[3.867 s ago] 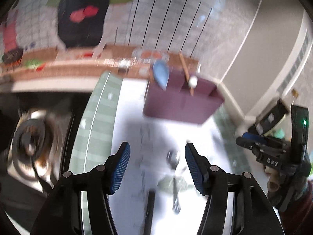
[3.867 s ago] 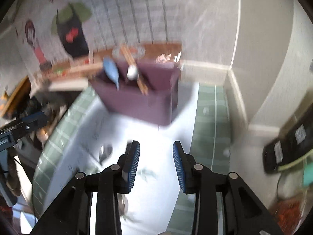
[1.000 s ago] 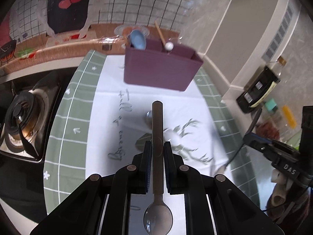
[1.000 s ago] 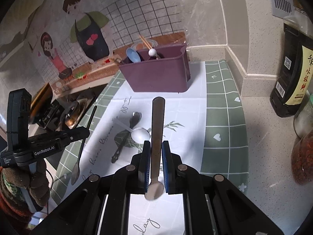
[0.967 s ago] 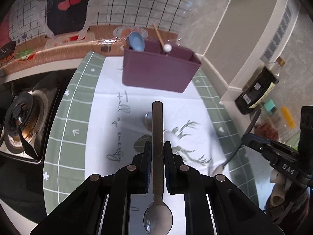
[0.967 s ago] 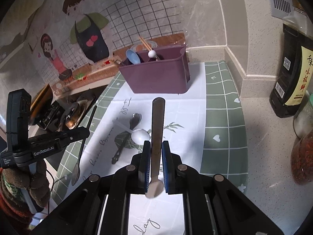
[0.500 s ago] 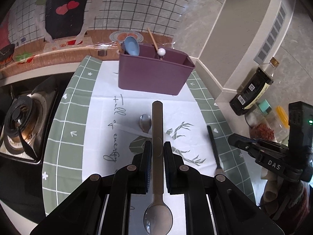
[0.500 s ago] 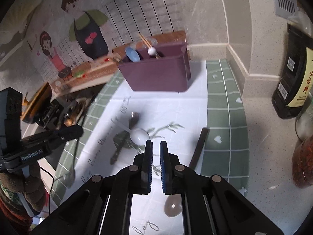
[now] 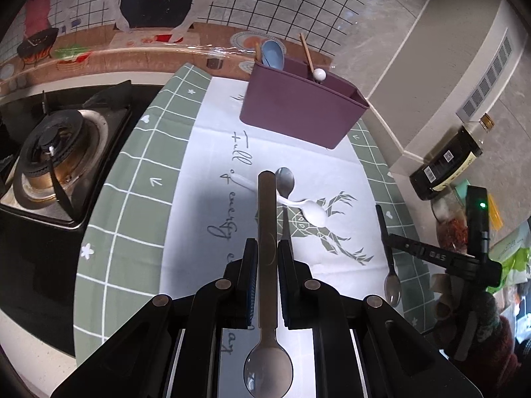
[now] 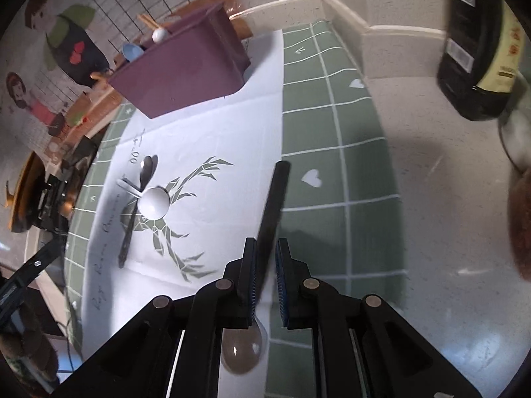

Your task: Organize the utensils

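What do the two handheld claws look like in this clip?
Both the left claw and right claw are matte black, with linkage arms on round metal pivot pins and ribbed blue fingertip pads. White "DAS" lettering and a green LED mark the right one's body.

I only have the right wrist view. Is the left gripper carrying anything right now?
Observer: Yes. The left gripper is shut on a metal spoon, with the handle pointing forward and the bowl back toward the camera.
Operator: Where is that handle aimed?
Observer: Toward the purple holder, which stands beyond it at the far end of the mat. In that view the handle tip overlaps the grey spoon that lies crossed with the white spoon.
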Motion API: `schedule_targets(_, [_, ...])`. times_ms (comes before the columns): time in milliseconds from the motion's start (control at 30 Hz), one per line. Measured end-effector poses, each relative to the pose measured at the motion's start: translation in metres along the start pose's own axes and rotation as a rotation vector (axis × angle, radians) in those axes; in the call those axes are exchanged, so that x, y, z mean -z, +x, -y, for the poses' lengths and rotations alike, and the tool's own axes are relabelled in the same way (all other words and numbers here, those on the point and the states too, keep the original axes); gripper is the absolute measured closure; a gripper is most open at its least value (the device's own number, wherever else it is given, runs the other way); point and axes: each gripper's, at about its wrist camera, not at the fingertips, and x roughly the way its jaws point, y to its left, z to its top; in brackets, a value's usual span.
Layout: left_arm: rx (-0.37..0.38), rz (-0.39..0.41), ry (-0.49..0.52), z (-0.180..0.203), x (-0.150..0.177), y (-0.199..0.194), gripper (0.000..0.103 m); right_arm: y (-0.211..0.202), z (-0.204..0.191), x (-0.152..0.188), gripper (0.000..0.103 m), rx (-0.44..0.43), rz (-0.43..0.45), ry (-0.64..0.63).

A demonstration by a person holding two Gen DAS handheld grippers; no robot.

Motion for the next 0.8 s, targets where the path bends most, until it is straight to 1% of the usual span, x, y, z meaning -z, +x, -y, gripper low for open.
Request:
schedule_targets(33, [-0.004,0.005,0.0,-0.001,0.0,-0.002,0.091,0.001,-0.003,-0.001,0.091,0.006,0.012,-0.003])
schedule_targets(133, [-0.012,0.015,-0.004,-0.003,0.001,-0.007,0.091,0.007,-0.014,-0.006,0.09,0.037,0.011,-0.022])
schedule_targets(233, [-0.015,0.017,-0.012,-0.006,0.002,-0.009,0.091,0.012,-0.022,-0.01,0.086,0.034,0.004,-0.038])
schedule_targets(267, [-0.015,0.016,-0.014,-0.007,0.002,-0.009,0.091,0.014,-0.026,-0.011,0.084,0.031,0.003,-0.05])
schedule_targets(333, [-0.015,0.012,-0.016,-0.008,0.003,-0.009,0.091,0.016,-0.034,-0.012,0.076,0.038,0.005,-0.075])
schedule_targets(400, [-0.015,0.009,-0.017,-0.008,0.003,-0.008,0.091,0.018,-0.041,-0.012,0.065,0.036,0.002,-0.1])
schedule_targets(500, [-0.012,0.002,-0.022,-0.01,0.002,-0.006,0.091,0.019,-0.046,-0.009,0.063,0.014,-0.003,-0.149])
schedule_targets(633, [-0.011,-0.001,-0.026,-0.011,0.002,-0.005,0.091,0.019,-0.049,-0.006,0.064,0.015,0.001,-0.238])
schedule_targets(667, [-0.01,-0.001,-0.025,-0.011,0.001,-0.005,0.091,0.019,-0.052,-0.005,0.067,0.031,-0.001,-0.275])
schedule_targets(733, [-0.006,0.002,-0.022,-0.01,0.001,-0.004,0.091,0.02,-0.055,-0.004,0.077,0.074,0.001,-0.329])
schedule_targets(767, [-0.004,0.004,-0.021,-0.01,0.001,-0.004,0.091,0.021,-0.056,-0.005,0.09,0.116,0.006,-0.362])
schedule_targets(800, [-0.002,0.005,-0.019,-0.009,0.0,-0.004,0.091,0.021,-0.055,-0.005,0.091,0.11,0.004,-0.364])
